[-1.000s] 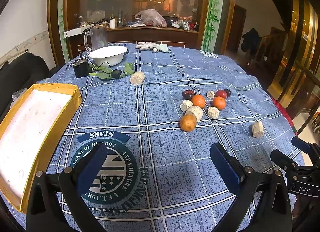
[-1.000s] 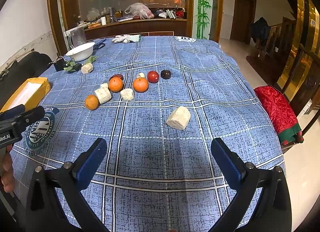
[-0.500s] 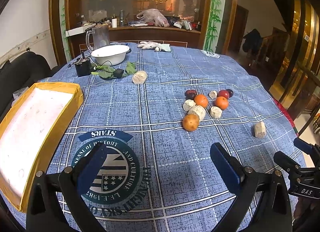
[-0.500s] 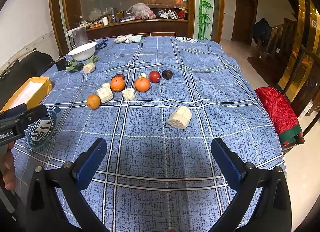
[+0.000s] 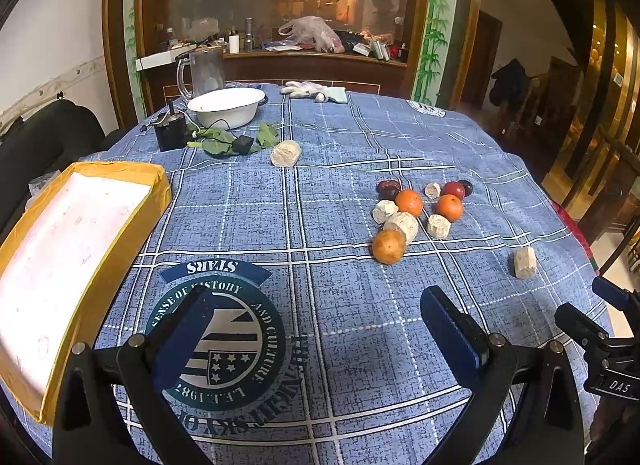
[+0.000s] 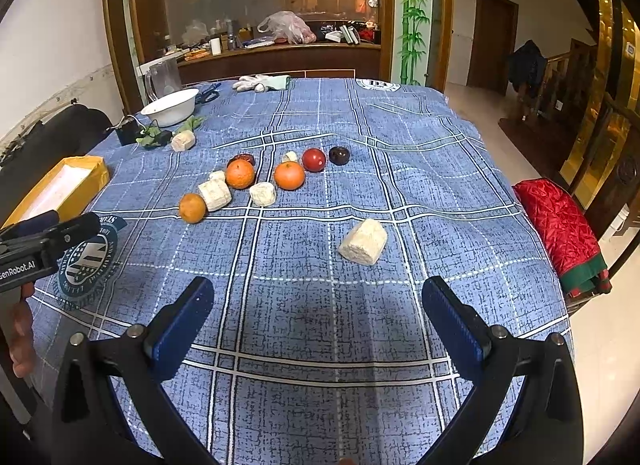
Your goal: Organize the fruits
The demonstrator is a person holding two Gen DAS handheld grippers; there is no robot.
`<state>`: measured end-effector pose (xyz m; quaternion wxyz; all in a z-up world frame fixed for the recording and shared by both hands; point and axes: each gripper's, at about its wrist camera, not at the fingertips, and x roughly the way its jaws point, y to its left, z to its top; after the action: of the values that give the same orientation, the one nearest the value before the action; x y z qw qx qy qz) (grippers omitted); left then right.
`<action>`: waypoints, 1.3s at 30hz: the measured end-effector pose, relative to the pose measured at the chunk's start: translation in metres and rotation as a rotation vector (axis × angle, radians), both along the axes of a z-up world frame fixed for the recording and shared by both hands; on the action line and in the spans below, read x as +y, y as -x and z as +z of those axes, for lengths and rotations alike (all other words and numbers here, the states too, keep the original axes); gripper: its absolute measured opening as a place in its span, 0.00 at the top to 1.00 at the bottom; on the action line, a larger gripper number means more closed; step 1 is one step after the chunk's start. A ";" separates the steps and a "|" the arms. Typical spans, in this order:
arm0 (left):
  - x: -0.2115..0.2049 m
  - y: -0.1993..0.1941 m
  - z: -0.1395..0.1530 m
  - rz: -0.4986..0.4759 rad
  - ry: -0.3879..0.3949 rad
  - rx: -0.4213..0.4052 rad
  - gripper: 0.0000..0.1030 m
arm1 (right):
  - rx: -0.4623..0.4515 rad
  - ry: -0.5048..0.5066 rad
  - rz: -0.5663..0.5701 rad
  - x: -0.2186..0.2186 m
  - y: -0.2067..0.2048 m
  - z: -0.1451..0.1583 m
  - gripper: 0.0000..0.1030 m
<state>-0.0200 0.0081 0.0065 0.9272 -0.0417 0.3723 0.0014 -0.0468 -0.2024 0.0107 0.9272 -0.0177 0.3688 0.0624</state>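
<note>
Both sets of jaws spread wide, nothing held. Right gripper (image 6: pixel 316 317) hangs over the table (image 6: pixel 420 145). Nearest thing is the pale chunk (image 6: pixel 363 241), just ahead and slightly right of centre, its long axis running diagonally. Fruit cluster (image 6: pixel 264 177) sits further out, ahead-left. Left gripper (image 5: pixel 316 329) sees the cluster ahead-right, roughly as far. Yellow box (image 5: pixel 100 265) on its left, empty.
</note>
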 end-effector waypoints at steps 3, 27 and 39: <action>-0.001 0.000 0.000 -0.003 -0.004 0.000 0.01 | 0.001 0.001 0.004 0.000 -0.001 0.000 0.00; -0.005 -0.002 -0.005 -0.013 -0.010 0.006 0.01 | 0.013 0.000 0.009 -0.001 0.000 -0.004 0.00; 0.004 -0.009 -0.020 -0.006 -0.022 0.052 0.01 | 0.040 0.010 0.002 -0.012 -0.015 -0.012 0.00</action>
<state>-0.0111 0.0119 -0.0139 0.9176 -0.0302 0.3963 0.0040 -0.0322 -0.2145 -0.0012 0.9195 -0.0214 0.3877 0.0616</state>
